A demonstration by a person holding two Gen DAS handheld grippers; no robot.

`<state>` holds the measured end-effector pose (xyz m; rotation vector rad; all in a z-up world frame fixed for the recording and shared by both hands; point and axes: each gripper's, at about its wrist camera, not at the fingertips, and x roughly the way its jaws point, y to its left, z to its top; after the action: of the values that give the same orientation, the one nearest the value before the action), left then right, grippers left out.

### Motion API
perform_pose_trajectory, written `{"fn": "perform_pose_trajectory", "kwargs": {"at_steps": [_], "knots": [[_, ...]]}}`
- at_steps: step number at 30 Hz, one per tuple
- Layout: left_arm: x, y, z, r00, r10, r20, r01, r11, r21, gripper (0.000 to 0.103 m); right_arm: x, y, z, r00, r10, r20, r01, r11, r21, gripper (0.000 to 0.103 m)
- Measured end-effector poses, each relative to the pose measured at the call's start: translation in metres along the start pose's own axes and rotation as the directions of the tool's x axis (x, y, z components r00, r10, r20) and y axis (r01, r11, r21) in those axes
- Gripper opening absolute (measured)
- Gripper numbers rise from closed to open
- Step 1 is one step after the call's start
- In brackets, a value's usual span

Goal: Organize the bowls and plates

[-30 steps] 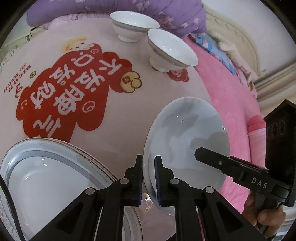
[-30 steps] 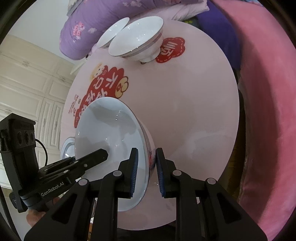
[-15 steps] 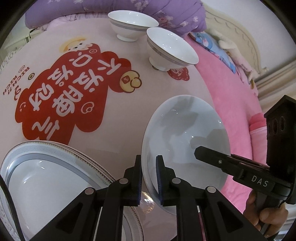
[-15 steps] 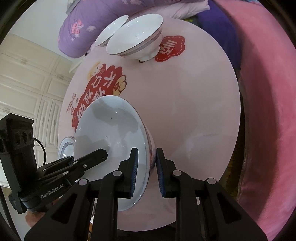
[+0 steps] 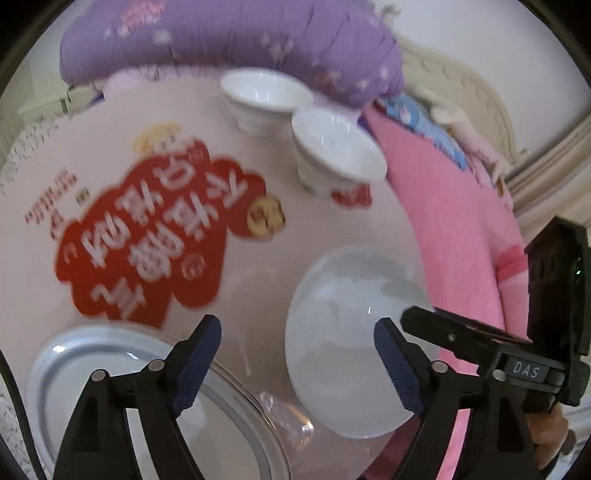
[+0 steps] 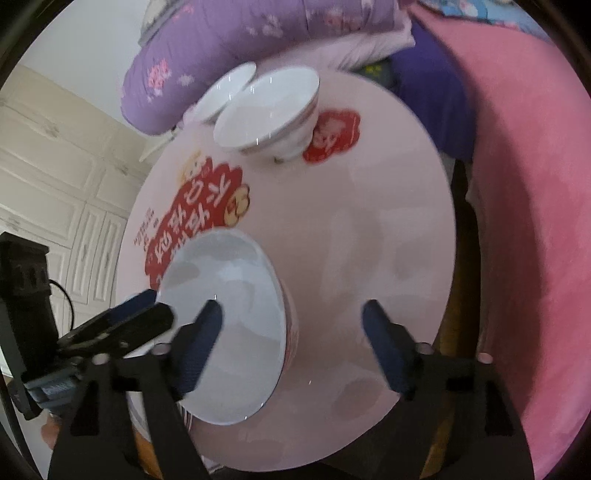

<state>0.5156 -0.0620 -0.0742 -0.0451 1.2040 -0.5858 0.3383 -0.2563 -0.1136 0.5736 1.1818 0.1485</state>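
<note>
Leftmost, at seven o'clock in your left wrist view, a grey-rimmed plate [image 5: 92, 354] lies flat on the round pink table [image 5: 236, 88], partly behind your left gripper's near finger. Your left gripper [image 5: 297, 354] stands wide apart, its jaws having just been opening; nothing is pressed between the blue pads [image 5: 201, 363], though the left rim of the large white bowl [image 5: 351, 339] lies in the gap. That bowl rests on the table at five o'clock, near the table's edge. At twelve o'clock two small white bowls [image 5: 266, 92] stand upright just beside each other, below a purple quilt [image 5: 229, 33]. At three to four o'clock your right gripper's finger reaches over the large bowl's rim.

Moving to the right wrist view, your left gripper appears at eight o'clock, blurred, its tip over the large white bowl's [image 6: 236, 332] left rim. Your right gripper [image 6: 291, 339] also stands wide apart, jaws just opened, gripping nothing: one pad [image 6: 201, 339] lies inside the bowl, the other [image 6: 384, 347] outside it over bare table. Pink bedding [image 6: 524, 221] fills three o'clock.
</note>
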Motion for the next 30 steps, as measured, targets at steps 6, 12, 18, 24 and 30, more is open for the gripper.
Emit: {"fn": "perform_pose_trajectory", "kwargs": {"at_steps": [6,12,18,24,30], "knots": [[-0.022,0.003,0.015,0.996,0.022,0.088,-0.022,1.000,0.002,0.100,-0.018,-0.005,0.019,0.994,-0.016,0.104,0.017,1.000,-0.010,0.103],[-0.037,0.002,0.029,0.983,0.060,0.173,-0.059,0.998,-0.010,0.102,-0.029,-0.005,0.039,0.986,-0.021,0.162,0.027,0.999,-0.032,0.103],[-0.032,0.001,0.054,0.982,0.070,0.178,-0.064,0.997,-0.036,0.102,-0.042,-0.003,0.074,0.976,-0.036,0.215,0.053,0.996,-0.071,0.103],[-0.007,0.007,0.088,0.985,0.087,0.148,-0.073,0.993,-0.096,0.102,-0.035,-0.006,0.114,0.977,-0.060,0.204,0.084,0.991,-0.109,0.103],[0.035,0.009,0.123,0.991,0.113,0.073,-0.102,0.986,-0.135,0.102,-0.006,-0.010,0.148,0.987,-0.064,0.146,0.084,0.987,-0.137,0.103]]}}
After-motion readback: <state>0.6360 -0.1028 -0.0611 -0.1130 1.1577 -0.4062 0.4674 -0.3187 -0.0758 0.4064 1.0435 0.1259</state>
